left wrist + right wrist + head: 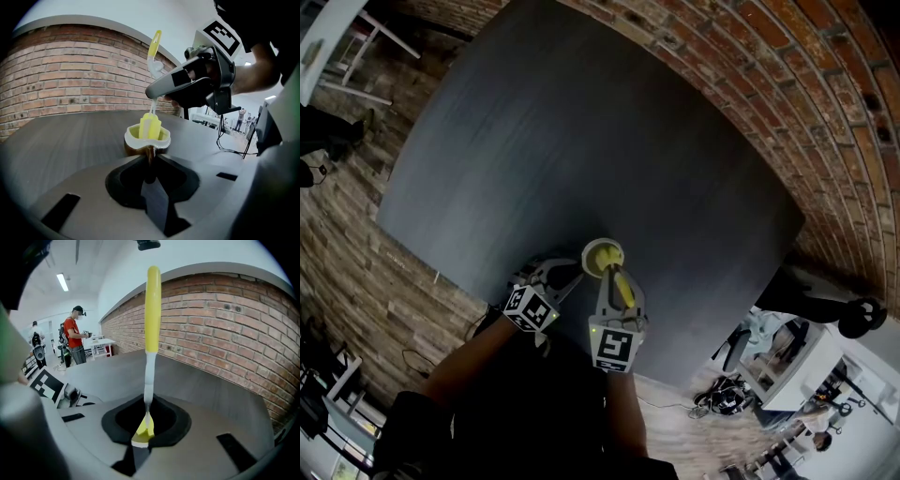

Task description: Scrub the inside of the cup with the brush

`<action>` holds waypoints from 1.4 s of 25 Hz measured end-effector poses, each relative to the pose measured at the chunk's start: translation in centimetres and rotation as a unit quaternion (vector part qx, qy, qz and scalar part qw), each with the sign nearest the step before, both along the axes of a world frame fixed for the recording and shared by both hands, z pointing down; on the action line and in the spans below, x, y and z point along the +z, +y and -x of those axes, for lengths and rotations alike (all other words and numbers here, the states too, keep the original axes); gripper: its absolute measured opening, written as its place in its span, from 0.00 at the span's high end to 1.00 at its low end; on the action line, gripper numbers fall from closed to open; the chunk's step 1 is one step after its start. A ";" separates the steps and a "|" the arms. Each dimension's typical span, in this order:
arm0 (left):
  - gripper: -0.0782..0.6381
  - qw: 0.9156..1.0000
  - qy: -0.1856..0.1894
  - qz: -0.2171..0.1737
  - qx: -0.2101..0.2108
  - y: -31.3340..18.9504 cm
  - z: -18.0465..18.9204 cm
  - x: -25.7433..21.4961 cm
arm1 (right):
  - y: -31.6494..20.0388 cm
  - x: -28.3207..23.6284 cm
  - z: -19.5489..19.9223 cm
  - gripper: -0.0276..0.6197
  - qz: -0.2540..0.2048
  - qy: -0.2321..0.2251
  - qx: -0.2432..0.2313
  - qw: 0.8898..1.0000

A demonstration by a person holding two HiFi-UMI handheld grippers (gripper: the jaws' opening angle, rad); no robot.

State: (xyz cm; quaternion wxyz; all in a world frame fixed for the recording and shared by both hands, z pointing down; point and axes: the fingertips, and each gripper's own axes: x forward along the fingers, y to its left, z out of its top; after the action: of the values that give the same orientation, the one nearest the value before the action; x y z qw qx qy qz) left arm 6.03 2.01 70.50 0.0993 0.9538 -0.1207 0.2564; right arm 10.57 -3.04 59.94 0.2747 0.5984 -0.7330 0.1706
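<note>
The left tool (150, 160) clenches the near edge of the white-rimmed, yellow-lined cup (146, 137) on the dark grey surface (581, 141), while the right tool (147, 414) grips the yellow-handled brush (153, 310), whose head sits inside the cup.

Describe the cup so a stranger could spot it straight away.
On the big dark table beside the brick wall, look near the front edge, where the left gripper and right gripper meet. The cup is small, white-rimmed and yellow inside, the only thing with a yellow brush standing in it.
</note>
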 end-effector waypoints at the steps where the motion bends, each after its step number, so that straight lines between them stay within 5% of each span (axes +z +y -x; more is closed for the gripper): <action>1: 0.78 1.000 0.000 0.000 0.000 0.0 0.0 0.0 | -0.1 0.0 0.0 0.89 -0.004 -0.001 0.003 1.000; 21: 0.78 1.000 0.002 0.004 0.000 -0.1 0.0 0.1 | 1.1 0.2 2.5 0.88 0.025 -0.049 -0.040 0.998; 29: 0.78 1.000 -0.001 0.018 -0.005 0.0 0.2 0.3 | 2.0 -0.7 0.7 0.89 0.011 -0.025 -0.007 1.000; 35: 0.77 1.000 0.004 0.026 -0.015 0.6 0.5 -0.3 | 2.7 -3.0 -0.3 0.89 -0.018 -0.050 0.024 0.998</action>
State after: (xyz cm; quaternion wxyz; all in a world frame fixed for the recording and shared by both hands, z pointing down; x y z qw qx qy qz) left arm 5.56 2.61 70.19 0.1286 0.9501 -0.1278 0.2539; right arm 10.91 -0.32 56.99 0.2232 0.6113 -0.7343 0.1933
